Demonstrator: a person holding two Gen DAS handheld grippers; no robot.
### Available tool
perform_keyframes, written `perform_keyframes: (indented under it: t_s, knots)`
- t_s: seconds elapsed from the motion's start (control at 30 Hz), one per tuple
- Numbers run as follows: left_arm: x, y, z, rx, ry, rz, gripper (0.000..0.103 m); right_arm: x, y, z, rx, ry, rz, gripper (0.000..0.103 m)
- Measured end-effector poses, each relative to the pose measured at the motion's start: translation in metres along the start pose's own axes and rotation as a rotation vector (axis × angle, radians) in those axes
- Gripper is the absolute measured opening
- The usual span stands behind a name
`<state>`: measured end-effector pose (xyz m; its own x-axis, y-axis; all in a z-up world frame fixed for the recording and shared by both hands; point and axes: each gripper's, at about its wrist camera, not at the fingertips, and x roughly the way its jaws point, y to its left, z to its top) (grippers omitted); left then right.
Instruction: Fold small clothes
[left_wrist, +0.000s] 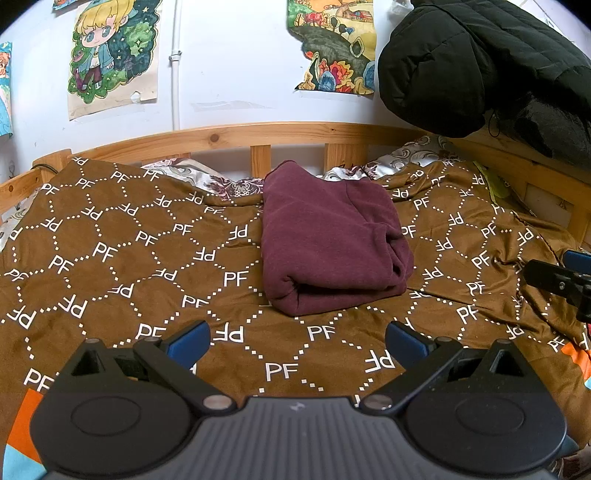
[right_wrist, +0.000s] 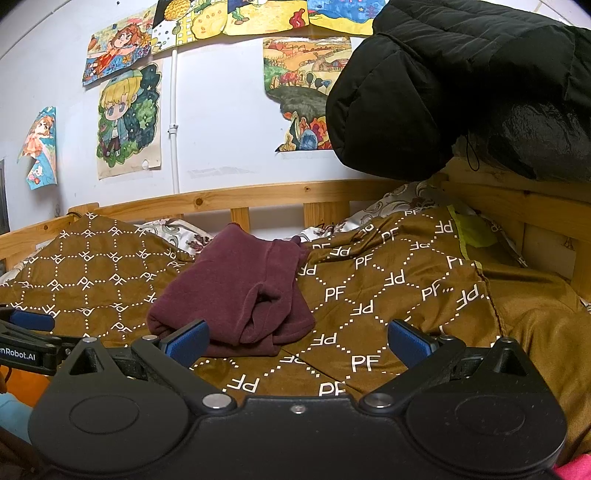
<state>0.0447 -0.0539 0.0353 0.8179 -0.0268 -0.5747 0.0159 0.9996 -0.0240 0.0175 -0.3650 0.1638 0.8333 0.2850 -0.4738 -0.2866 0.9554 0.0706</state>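
Both the left gripper and right gripper are hovering with fingers spread apart and empty, near the folded maroon garment lying mid-blanket.

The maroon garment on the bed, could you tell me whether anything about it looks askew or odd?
The maroon garment lies folded on the brown blanket, but its right end bunches into loose rolls instead of a flat edge. Both tongs, left and right, are open and clear of it.
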Motion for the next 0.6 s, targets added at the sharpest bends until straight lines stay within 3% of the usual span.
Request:
perform_keyframes:
  t_s: [0.6]
  knots:
    - [0.0022, 0.0056, 0.0014, -0.029, 0.042, 0.024, 0.103, 0.0004, -0.0029, -0.0025, -0.001, 0.005, -0.003, 0.102]
